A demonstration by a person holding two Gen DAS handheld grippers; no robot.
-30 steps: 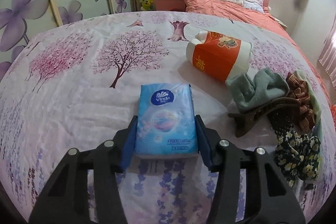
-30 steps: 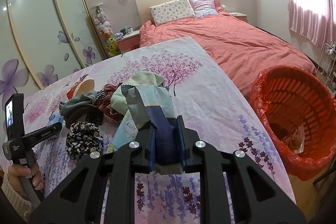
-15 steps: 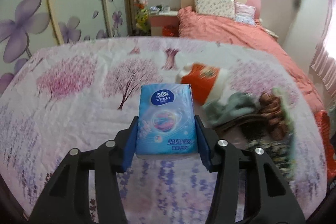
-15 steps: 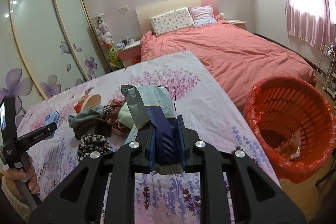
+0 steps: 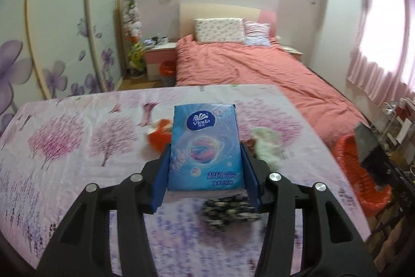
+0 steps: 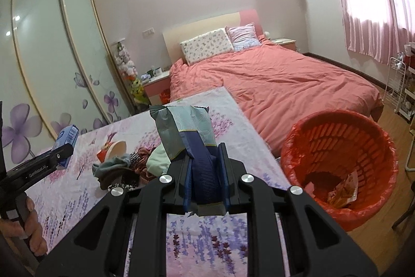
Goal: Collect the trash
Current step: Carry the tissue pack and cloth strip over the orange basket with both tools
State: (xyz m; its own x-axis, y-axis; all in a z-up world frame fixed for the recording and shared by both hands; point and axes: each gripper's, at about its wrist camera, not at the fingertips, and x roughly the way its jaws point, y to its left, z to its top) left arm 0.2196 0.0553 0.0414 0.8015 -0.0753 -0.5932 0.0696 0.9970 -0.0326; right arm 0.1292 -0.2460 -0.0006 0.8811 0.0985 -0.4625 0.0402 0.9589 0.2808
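Now both loads had risen off the floral-sheeted surface (image 5: 64,173): my left gripper (image 5: 206,173) clamped the blue Vinda tissue pack (image 5: 206,147), my right gripper (image 6: 206,181) the crumpled teal-and-navy wrapper (image 6: 192,136). Only the right view showed inside the red-lined laundry-style trash basket (image 6: 368,147), beside the surface, trash inside.

Glossy plastic tissue pack (image 5: 205,149), crinkled foil wrapper (image 6: 186,126), slatted plastic basket (image 6: 337,147)

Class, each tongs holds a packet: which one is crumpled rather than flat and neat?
The grey-green and navy wrapper in the right tongs is crumpled; the blue Vinda tissue pack in the left tongs is flat and smooth.
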